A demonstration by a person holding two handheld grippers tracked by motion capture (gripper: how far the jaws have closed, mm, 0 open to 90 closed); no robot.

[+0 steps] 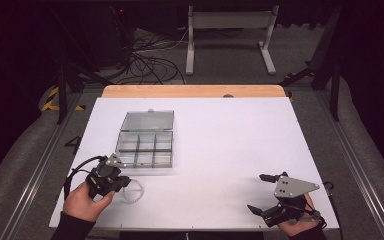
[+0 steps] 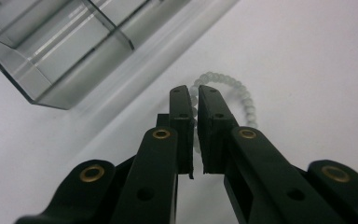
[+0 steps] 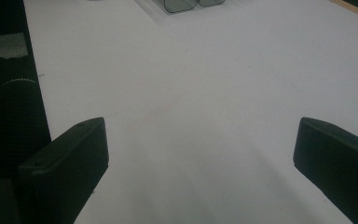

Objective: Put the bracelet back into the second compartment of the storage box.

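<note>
A bracelet of pale white beads [image 2: 242, 95] lies on the white table just in front of a clear compartment box [image 1: 145, 145]. My left gripper [image 2: 194, 95] is shut on the bracelet, and a stretch of the beads runs between its two black pads. In the high view the left gripper [image 1: 126, 183] sits at the near left with the bracelet [image 1: 136, 192] curling out to its right. My right gripper [image 1: 258, 192] rests low at the near right, open, with nothing between its jaws. In the right gripper view, bare table lies between the wide-apart jaws of the right gripper [image 3: 200, 140].
The box's lid [image 1: 147, 120] lies open and flat behind its several compartments. The box's near corner [image 2: 51, 93] is close to the left jaw. The table's front edge [image 1: 195, 229] runs just behind both hands. A wooden strip [image 1: 195, 91] borders the far edge.
</note>
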